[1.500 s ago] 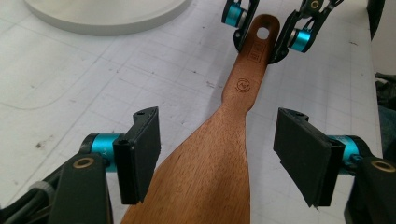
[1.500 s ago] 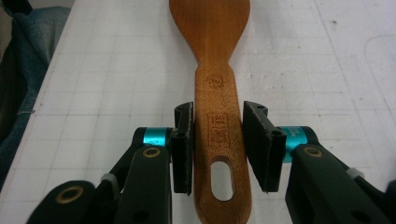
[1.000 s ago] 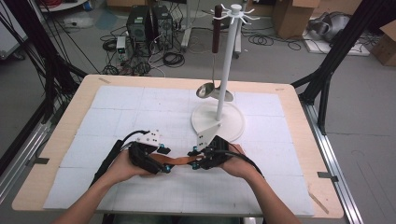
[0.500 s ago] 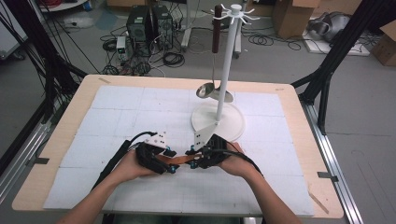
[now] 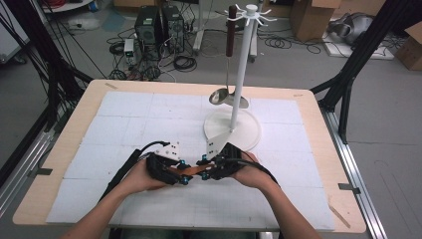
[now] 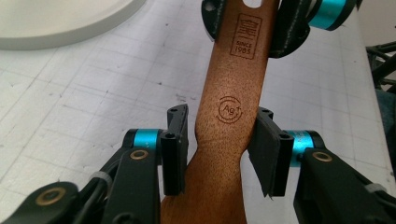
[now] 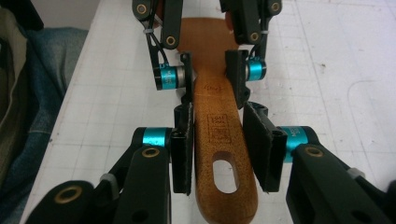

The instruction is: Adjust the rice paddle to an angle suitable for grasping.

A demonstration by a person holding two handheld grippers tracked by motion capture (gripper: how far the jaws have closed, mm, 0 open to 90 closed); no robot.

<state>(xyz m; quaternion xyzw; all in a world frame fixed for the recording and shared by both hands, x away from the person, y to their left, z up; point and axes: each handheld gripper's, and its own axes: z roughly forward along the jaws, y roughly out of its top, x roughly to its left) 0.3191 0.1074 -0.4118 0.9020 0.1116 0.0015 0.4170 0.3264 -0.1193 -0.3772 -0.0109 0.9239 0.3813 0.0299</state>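
"Starting at the left, what is that left gripper point(image 6: 217, 140) doing?"

"Its jaws have just been closing around the wooden handle point(image 6: 229, 107), which lies between them at its narrow waist. One pad point(image 6: 175, 149) looks to be against the wood, but a thin gap shows beside the other. I judge it is not pinching yet."

"Why take it there?"

"The waist is the slimmest stretch, so a grip there should not slide along the wood. It also sits clear of the other gripper, so both can hold the handle at once."

"And where is the handle itself?"

"Low over the white gridded mat point(image 5: 124, 114), near the person's edge of the table. It spans the space between the two hands like a bridge. I cannot tell what its head looks like."

"Then the right side?"

"The right gripper point(image 7: 219, 149) squeezes the end of the handle that has the hanging hole. Its pads press both edges, so for now it carries the piece."

"So this is a handover?"

"That is my reading. Once the left has it firmly, the holed end could be freed."

"Freed for what?"

"Farther right and back stands a white rack point(image 5: 240, 74) on a round base point(image 5: 249, 134). A ladle point(image 5: 228, 94) hangs from one of its hooks. The hole probably goes onto another hook."
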